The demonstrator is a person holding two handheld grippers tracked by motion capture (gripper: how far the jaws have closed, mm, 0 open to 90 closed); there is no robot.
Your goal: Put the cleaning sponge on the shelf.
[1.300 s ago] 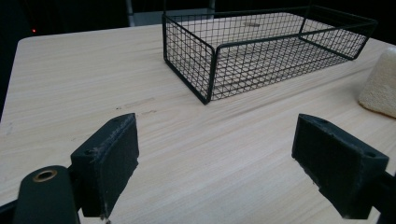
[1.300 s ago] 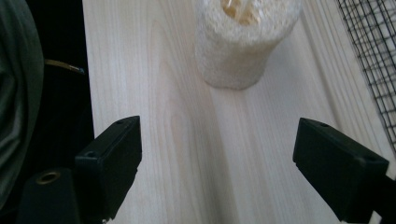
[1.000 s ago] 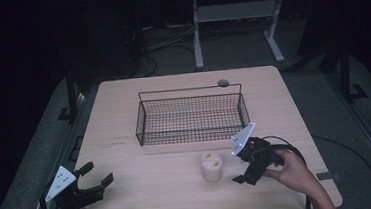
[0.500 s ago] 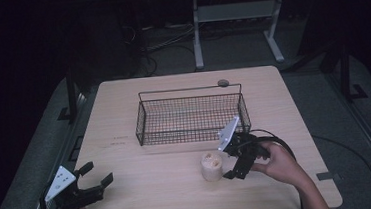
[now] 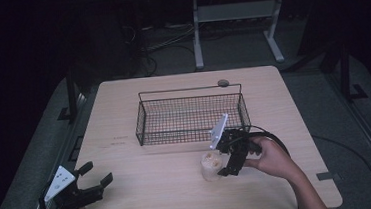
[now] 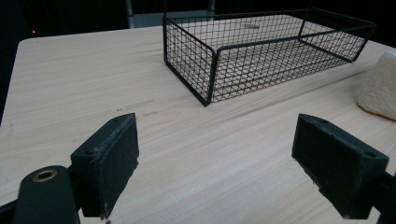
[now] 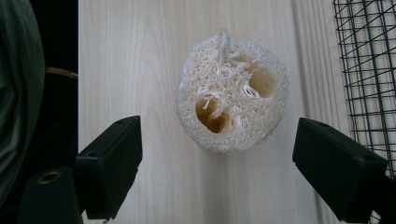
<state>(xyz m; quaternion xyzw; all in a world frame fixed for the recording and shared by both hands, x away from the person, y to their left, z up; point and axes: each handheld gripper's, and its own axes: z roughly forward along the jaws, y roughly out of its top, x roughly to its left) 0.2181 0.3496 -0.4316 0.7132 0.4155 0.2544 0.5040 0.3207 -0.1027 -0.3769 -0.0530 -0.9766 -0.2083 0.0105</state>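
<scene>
A pale, round loofah sponge (image 5: 210,165) stands on end on the wooden table (image 5: 124,119), in front of a black wire basket (image 5: 191,111). My right gripper (image 5: 223,160) hovers at the sponge's right side, tilted down over it, jaws open. In the right gripper view the loofah (image 7: 232,93) lies just beyond the open right gripper (image 7: 224,142), centred between the jaws, its holes facing the camera. My left gripper (image 5: 96,174) rests open at the table's front left corner. In the left gripper view the left gripper (image 6: 215,154) is open over bare wood, facing the basket (image 6: 261,51) and the loofah (image 6: 380,88).
A small dark round object (image 5: 223,83) lies at the table's back edge behind the basket. A black cable (image 5: 271,138) loops from the right gripper. The basket's mesh wall (image 7: 369,60) stands close on the right in the right gripper view. A metal stand (image 5: 236,15) stands beyond the table.
My right gripper has moved left from the table's right side to the loofah and now points down at it. The left gripper has stayed put.
</scene>
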